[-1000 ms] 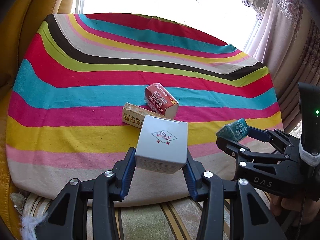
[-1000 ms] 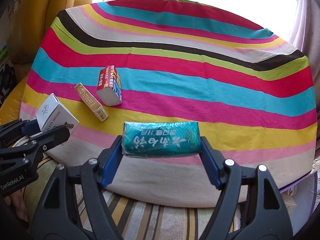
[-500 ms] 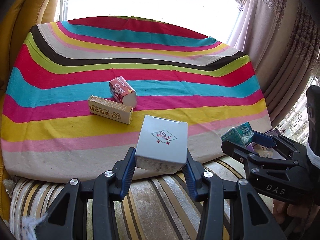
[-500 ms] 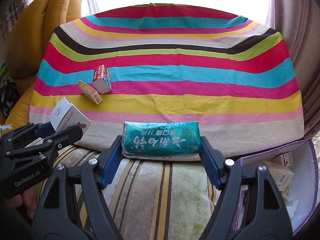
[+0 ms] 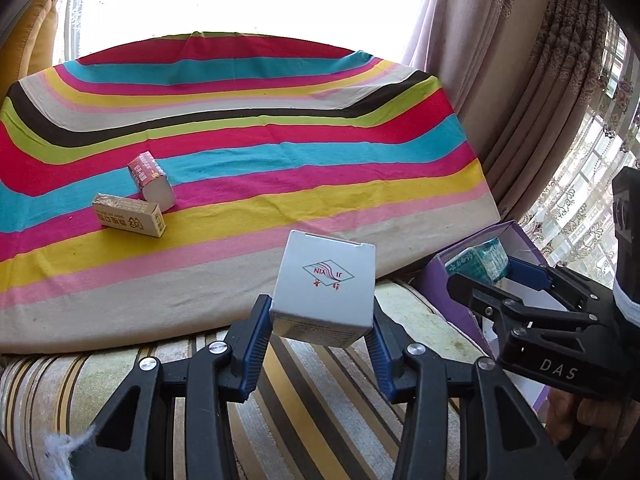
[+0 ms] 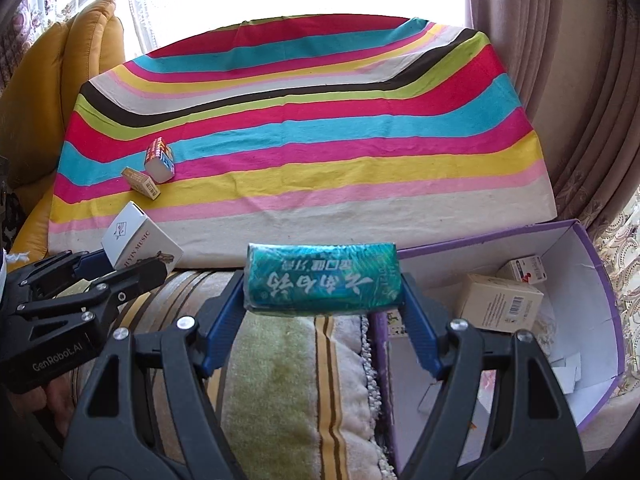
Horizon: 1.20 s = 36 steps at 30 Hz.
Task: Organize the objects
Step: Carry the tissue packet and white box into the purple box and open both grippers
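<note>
Two grippers are clenched: the left gripper (image 5: pixel 320 320) grasps a white box (image 5: pixel 325 288), the right gripper (image 6: pixel 322 300) a teal packet (image 6: pixel 322 278) near the purple box (image 6: pixel 600 280).

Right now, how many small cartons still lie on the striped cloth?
2: a red rectangular cardboard carton and a tan rectangular cardboard carton in front of it, touching, at the left of the multicoloured striped cloth. None seems hidden.
</note>
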Each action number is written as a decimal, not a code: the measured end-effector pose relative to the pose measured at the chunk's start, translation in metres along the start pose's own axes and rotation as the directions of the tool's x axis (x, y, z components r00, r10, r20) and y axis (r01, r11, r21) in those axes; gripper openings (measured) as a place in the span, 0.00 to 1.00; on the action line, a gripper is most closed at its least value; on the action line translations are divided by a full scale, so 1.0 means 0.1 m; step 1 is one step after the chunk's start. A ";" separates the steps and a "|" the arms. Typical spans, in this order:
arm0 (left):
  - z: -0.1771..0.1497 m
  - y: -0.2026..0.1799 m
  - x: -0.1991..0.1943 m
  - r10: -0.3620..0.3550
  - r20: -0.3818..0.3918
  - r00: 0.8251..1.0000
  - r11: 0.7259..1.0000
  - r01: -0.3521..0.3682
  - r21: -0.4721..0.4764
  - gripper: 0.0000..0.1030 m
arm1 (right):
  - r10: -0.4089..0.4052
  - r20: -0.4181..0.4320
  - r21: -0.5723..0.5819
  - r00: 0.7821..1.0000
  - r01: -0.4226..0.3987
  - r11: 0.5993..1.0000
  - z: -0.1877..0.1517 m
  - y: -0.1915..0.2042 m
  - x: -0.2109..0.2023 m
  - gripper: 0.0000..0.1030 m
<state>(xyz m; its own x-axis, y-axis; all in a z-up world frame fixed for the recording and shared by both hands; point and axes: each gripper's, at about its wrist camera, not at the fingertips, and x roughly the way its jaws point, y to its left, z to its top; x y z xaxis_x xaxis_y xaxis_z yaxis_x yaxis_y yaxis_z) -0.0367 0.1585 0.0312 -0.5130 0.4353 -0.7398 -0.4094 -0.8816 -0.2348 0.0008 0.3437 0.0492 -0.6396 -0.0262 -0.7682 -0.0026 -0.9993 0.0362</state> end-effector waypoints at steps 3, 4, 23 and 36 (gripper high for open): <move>0.00 -0.17 0.04 -0.024 -0.011 1.000 0.999 0.024 0.035 0.45 | -0.027 -0.001 0.035 1.000 0.027 0.999 -0.08 -0.21 -0.06 0.74; 0.00 -0.23 0.05 -0.031 -0.015 0.999 0.998 0.032 0.048 0.45 | -0.037 -0.001 0.046 0.999 0.037 0.998 -0.10 -0.29 -0.07 0.74; -0.03 -1.34 0.34 -0.178 -0.098 0.979 0.949 0.197 0.246 0.45 | -0.253 -0.038 0.217 0.967 0.255 0.942 -0.44 -1.48 -0.35 0.74; 0.00 -1.67 0.46 -0.239 -0.127 0.963 0.918 0.267 0.294 0.61 | -0.283 -0.051 0.272 0.958 0.287 0.919 -0.53 -1.73 -0.45 0.82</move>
<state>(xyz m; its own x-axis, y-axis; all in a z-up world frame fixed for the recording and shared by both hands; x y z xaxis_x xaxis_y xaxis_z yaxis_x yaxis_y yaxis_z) 0.0088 0.3259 0.0365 -0.3003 0.6064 -0.7362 -0.7344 -0.6395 -0.2272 0.0705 0.5161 0.0438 -0.5723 0.2569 -0.7788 -0.3945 -0.9188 -0.0132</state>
